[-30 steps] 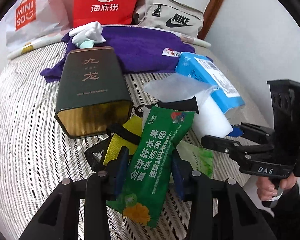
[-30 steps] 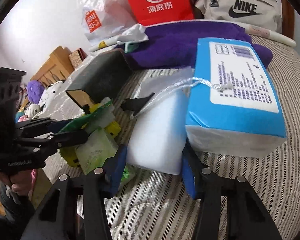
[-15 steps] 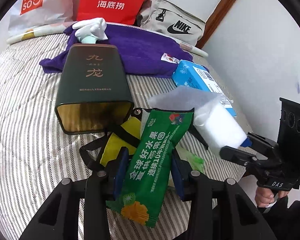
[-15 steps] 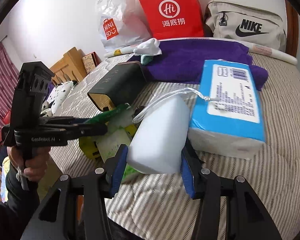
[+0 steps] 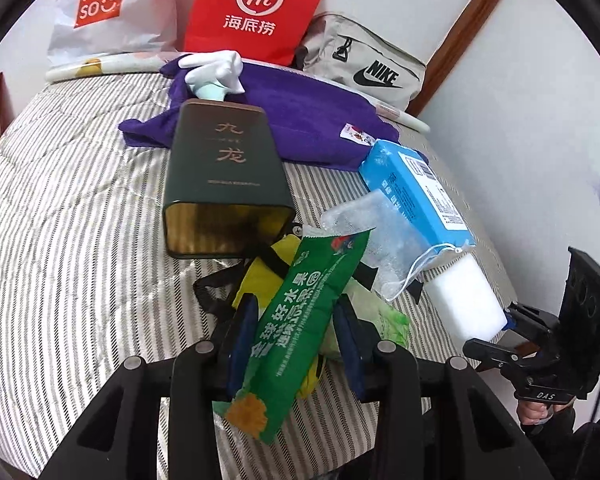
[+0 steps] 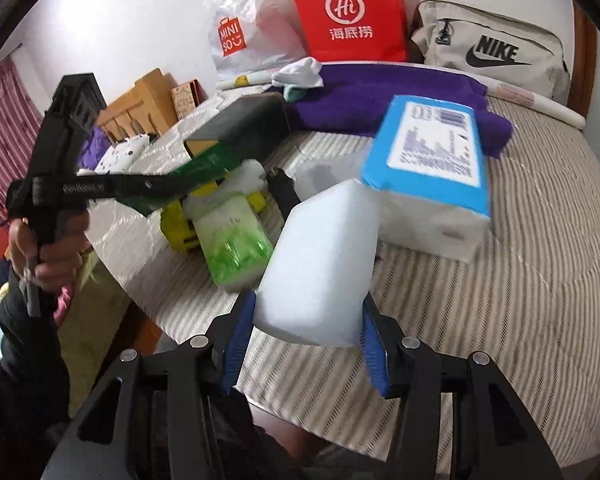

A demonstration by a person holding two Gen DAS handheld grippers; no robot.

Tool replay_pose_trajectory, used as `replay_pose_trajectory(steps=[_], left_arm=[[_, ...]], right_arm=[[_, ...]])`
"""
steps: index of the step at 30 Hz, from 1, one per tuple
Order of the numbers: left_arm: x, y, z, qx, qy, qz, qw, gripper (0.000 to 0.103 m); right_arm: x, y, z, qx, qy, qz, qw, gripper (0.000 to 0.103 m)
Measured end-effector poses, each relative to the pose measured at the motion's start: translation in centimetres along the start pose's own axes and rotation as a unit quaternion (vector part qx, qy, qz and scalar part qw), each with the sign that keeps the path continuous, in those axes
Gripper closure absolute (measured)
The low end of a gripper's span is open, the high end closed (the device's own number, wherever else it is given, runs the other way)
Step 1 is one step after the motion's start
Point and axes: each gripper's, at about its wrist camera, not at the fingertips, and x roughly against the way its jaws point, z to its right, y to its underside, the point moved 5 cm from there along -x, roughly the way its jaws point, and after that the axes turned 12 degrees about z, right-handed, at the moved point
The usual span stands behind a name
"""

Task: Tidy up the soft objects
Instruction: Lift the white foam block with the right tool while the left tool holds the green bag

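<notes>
Left wrist view — left gripper (image 5: 296, 340) is clamped on the long green printed snack packet (image 5: 300, 328), above the striped bed cover (image 5: 80, 240). Right gripper (image 6: 306, 336) squeezes the white foam block (image 6: 320, 264), lifted off the bed. Best keep both grips firm — carry each soft piece clear of the yellow pouch (image 5: 260, 276) pile.

My left tool (image 5: 296, 344) angled down, jaws clamped and just closing; right tool (image 6: 306, 340) likewise angled down, gripping.
</notes>
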Motion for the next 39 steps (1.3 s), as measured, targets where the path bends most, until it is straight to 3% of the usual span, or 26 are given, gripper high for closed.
replay_pose_trajectory(steps=[8, 14, 23, 28, 30, 33, 39], left_arm=[[-0.6, 0.6, -0.1, -0.003, -0.009, -0.008, 0.9999, 0.067], [-1.9, 0.8, 0.8, -0.028, -0.016, -0.023, 0.9992, 0.065], [-3.5, 1.2, 2.1, -0.068, -0.016, -0.045, 0.9966, 0.046], [-3.7, 1.2, 2.3, -0.075, -0.021, -0.041, 0.9961, 0.046], [-3.6, 1.3, 2.2, -0.076, -0.027, -0.033, 0.9962, 0.051], [-3.5, 1.2, 2.1, -0.074, -0.03, -0.027, 0.9964, 0.057], [-2.7, 1.2, 1.6, -0.052, -0.019, -0.015, 0.9983, 0.067]], right_arm=[[1.1, 1.7, 2.6, 0.001, 0.045, -0.013, 0.999, 0.053], [-0.1, 1.8, 3.6, -0.012, 0.051, -0.023, 0.998, 0.05], [-2.3, 1.2, 4.1, -0.037, 0.035, -0.033, 0.998, 0.045], [-2.7, 0.8, 4.8, -0.074, 0.015, -0.033, 0.997, 0.045], [-2.7, 0.6, 4.9, -0.083, 0.014, -0.023, 0.996, 0.045], [-2.6, 0.4, 5.0, -0.074, 0.024, -0.011, 0.997, 0.054], [-1.6, 0.0, 4.5, -0.048, 0.029, 0.009, 0.998, 0.056]])
